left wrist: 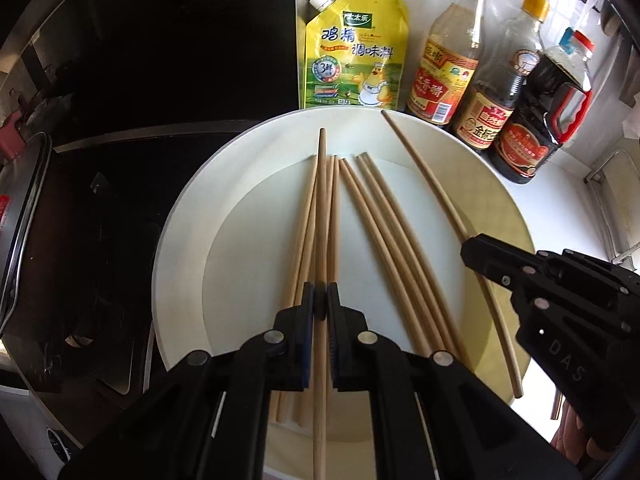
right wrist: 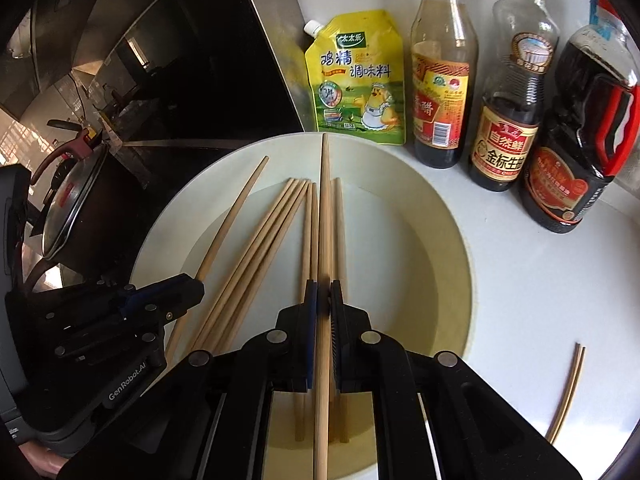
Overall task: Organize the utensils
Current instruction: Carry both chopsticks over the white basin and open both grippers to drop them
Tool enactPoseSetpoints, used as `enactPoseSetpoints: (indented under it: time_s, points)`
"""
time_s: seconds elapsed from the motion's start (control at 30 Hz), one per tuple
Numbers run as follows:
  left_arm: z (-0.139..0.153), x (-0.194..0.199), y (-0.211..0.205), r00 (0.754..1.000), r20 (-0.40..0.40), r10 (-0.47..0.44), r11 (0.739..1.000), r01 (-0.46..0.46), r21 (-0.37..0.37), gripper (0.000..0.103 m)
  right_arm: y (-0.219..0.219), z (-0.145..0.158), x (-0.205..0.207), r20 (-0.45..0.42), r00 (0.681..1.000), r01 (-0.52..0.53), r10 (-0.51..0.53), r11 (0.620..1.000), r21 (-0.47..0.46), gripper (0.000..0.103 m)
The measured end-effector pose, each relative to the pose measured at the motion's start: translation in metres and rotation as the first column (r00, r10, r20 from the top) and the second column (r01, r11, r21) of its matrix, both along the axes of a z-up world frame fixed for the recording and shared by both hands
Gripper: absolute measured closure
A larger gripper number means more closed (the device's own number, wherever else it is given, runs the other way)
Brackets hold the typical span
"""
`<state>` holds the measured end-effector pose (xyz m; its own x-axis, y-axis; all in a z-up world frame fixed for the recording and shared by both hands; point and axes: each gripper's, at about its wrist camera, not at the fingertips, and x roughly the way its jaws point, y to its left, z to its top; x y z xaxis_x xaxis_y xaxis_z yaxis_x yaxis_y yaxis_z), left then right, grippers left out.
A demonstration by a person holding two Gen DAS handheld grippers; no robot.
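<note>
Both the left gripper (left wrist: 320, 300) and right gripper (right wrist: 323, 300) each pinch a chopstick (left wrist: 321, 200) above the plate (left wrist: 180, 240)

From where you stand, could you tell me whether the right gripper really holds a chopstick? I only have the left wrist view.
Observer: Yes, the right gripper is shut on one chopstick above the plate.
Operator: Thank you. Is anything lying off the plate on the side that gripper blocks for me?
Observer: Two chopsticks lie together on the white counter, to the right of the plate.
</note>
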<state>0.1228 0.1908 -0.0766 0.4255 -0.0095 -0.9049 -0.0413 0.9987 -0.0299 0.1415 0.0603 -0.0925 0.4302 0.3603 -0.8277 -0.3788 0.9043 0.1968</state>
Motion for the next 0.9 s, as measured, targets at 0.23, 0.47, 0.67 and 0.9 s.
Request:
enactPoseSetpoints:
  time_s: [0.23, 0.47, 0.67, 0.9]
  points:
    - [-0.012, 0.013, 0.009, 0.999, -0.033, 0.007, 0.999, -0.008, -0.031, 0.096, 0.004, -0.01, 0.009, -0.026, 1.0, 0.008, -0.009, 1.0, -0.019, 0.096]
    - [-0.011, 0.014, 0.01, 1.0, -0.022, 0.021, 0.998, -0.022, -0.051, 0.076, -0.006, -0.008, 0.006, -0.021, 0.999, 0.044, -0.045, 0.999, -0.022, 0.087]
    - [0.0, 0.005, 0.014, 0.999, 0.005, 0.038, 0.998, -0.037, -0.052, 0.054, -0.011, 0.003, 0.0, 0.012, 0.998, 0.056, -0.056, 0.998, -0.015, 0.086]
    - [0.015, -0.007, 0.013, 0.998, 0.041, 0.039, 0.998, -0.037, -0.047, 0.05, -0.023, 0.015, -0.016, 0.034, 0.997, 0.076, -0.075, 0.997, -0.015, 0.08]
